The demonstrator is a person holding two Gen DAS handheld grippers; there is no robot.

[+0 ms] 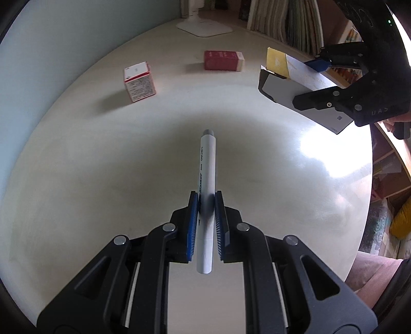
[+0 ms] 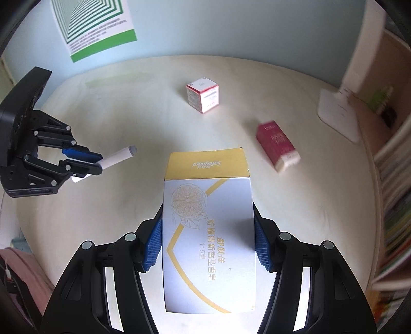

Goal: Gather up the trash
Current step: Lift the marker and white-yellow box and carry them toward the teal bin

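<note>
My left hand-held gripper (image 1: 206,203) is clamped on a white marker pen (image 1: 206,164), its blue pads (image 1: 193,221) pressing the barrel from either side; the pen's grey cap end points away from me, above the counter (image 1: 77,179). Taking this pen as landmark, in the left wrist view: beyond it and to its left a small red-and-white carton (image 1: 139,81) stands on the counter; beyond it, slightly right, a dark red box (image 1: 223,60) lies flat; farther back sits a white lamp base (image 1: 204,27). To the pen's right, my right hand-held gripper (image 2: 208,246) is closed on a white-and-yellow soap box (image 2: 208,231), pads (image 2: 153,246) flat against its two long sides, the yellow end flap facing away; the box is held clear of the counter. Right of the soap box, books (image 1: 290,23) line shelves along the counter's edge. A green-striped poster (image 2: 95,25) hangs on the wall behind the pen.
</note>
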